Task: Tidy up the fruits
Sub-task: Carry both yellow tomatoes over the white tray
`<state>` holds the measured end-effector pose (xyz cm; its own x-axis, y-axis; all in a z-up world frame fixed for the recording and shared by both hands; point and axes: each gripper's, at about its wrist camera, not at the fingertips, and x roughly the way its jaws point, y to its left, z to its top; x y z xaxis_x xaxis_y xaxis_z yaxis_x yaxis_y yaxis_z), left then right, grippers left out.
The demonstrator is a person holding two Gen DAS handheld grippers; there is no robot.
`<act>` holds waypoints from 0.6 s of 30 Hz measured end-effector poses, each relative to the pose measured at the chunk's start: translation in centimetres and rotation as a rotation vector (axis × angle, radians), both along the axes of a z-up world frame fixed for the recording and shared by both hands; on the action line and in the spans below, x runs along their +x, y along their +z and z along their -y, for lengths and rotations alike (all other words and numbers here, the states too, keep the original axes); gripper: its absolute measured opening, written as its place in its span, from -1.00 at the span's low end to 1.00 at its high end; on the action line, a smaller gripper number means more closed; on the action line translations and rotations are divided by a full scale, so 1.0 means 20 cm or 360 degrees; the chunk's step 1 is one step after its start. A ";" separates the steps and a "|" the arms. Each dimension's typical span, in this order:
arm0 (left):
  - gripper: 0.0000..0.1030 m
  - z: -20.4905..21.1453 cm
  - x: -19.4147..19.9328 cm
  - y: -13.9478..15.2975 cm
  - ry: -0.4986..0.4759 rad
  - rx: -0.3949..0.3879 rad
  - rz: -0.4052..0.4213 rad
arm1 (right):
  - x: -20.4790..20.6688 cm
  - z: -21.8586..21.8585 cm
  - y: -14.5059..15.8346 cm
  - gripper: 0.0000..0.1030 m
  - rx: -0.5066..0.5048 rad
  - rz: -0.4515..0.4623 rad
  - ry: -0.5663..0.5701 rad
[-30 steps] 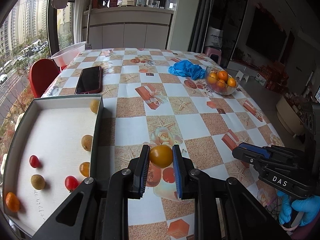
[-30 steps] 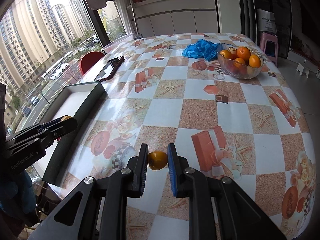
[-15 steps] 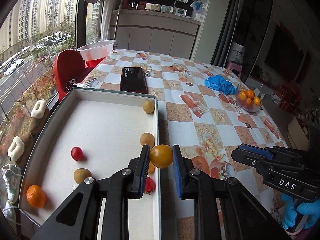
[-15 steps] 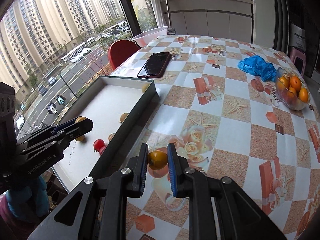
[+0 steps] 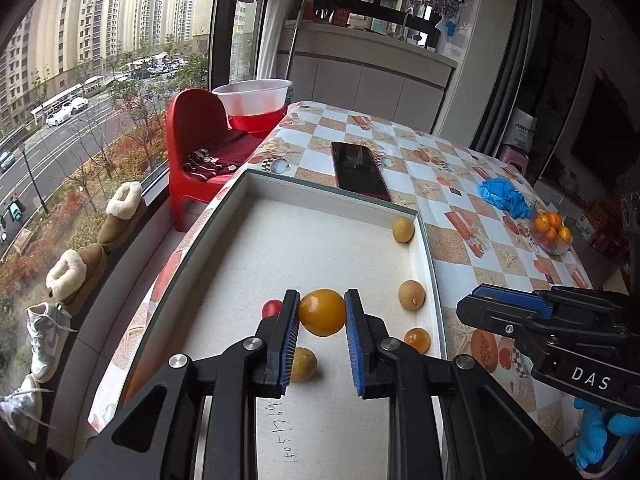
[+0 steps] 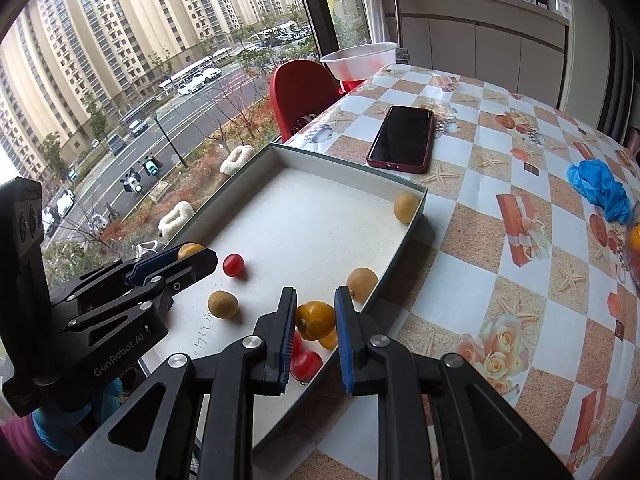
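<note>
My left gripper [image 5: 322,314] is shut on a yellow-orange fruit [image 5: 322,312] and holds it above the white-lined box tray [image 5: 336,196]. My right gripper [image 6: 315,320] is shut on a second yellow-orange fruit [image 6: 315,319], over the tray's near right side [image 6: 394,262]. In the tray lie brown longans [image 5: 411,294] [image 5: 402,229] [image 5: 303,364], a red cherry tomato [image 5: 272,307] and a small orange fruit [image 5: 417,339]. In the right wrist view red tomatoes [image 6: 306,364] lie under my right gripper, and the left gripper [image 6: 188,258] shows over the tray.
A dark red phone [image 5: 359,169] lies beyond the tray. A blue glove [image 5: 505,198] and a glass bowl of oranges [image 5: 551,232] sit at the table's right. A red chair [image 5: 200,136] with a white basin [image 5: 254,94] stands by the window.
Both grippers have swung left from over the tablecloth to over the tray, each still holding its fruit. The left gripper is now further in over the tray.
</note>
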<state>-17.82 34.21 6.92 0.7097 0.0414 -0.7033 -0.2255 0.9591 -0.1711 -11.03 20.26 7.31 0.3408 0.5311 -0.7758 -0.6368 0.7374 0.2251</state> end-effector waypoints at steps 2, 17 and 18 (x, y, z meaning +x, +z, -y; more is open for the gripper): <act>-0.54 -0.03 0.02 -0.01 0.0029 -0.0003 -0.0027 | 0.02 -0.04 0.01 -0.59 0.0000 -0.0007 0.0011; -0.54 -0.10 0.15 -0.10 0.0045 -0.0011 -0.0104 | 0.10 -0.15 -0.07 -0.59 -0.0058 -0.0049 0.0037; -0.54 -0.10 0.16 -0.11 0.0042 -0.0009 -0.0110 | 0.11 -0.15 -0.07 -0.59 -0.0064 -0.0054 0.0037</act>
